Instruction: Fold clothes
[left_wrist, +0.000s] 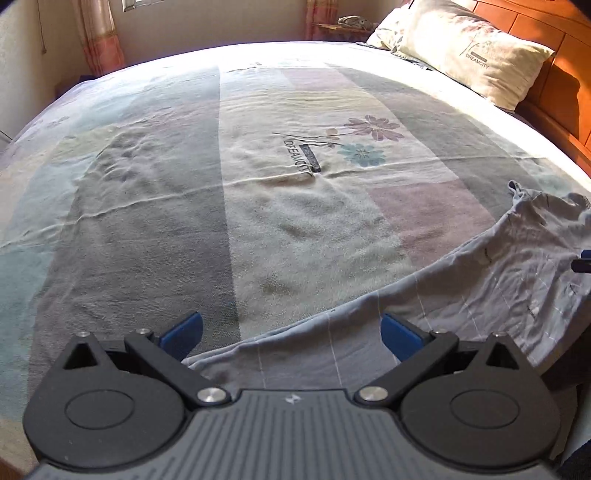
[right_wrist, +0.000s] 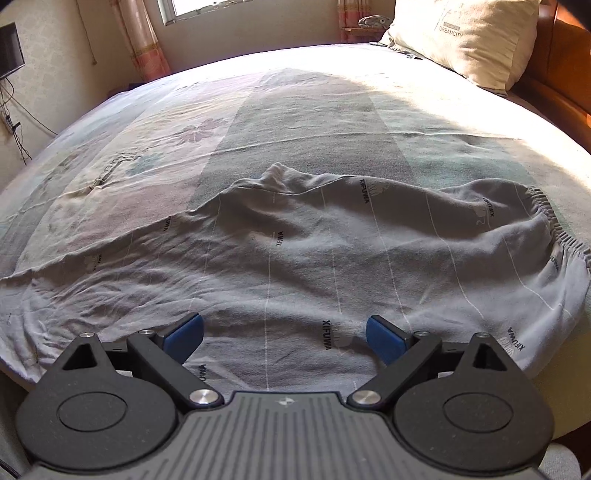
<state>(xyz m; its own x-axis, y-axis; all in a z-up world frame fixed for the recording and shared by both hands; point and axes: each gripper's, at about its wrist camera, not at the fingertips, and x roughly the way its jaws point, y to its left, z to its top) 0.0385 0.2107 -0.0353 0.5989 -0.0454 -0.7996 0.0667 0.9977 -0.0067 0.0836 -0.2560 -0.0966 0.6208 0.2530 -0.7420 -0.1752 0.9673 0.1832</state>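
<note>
A pair of grey trousers with thin white lines and dark lettering lies spread and wrinkled across the near side of the bed, its elastic waistband to the right. In the left wrist view the same grey trousers run from the bottom centre up to the right edge. My left gripper is open just above the garment's left end, with cloth under its right finger. My right gripper is open over the middle of the garment, nothing between its blue pads.
The bed carries a striped sheet with flower prints. A cream pillow leans on the orange wooden headboard at the far right. Curtains and a window stand beyond the bed's far edge. A tip of the other gripper shows at the right edge.
</note>
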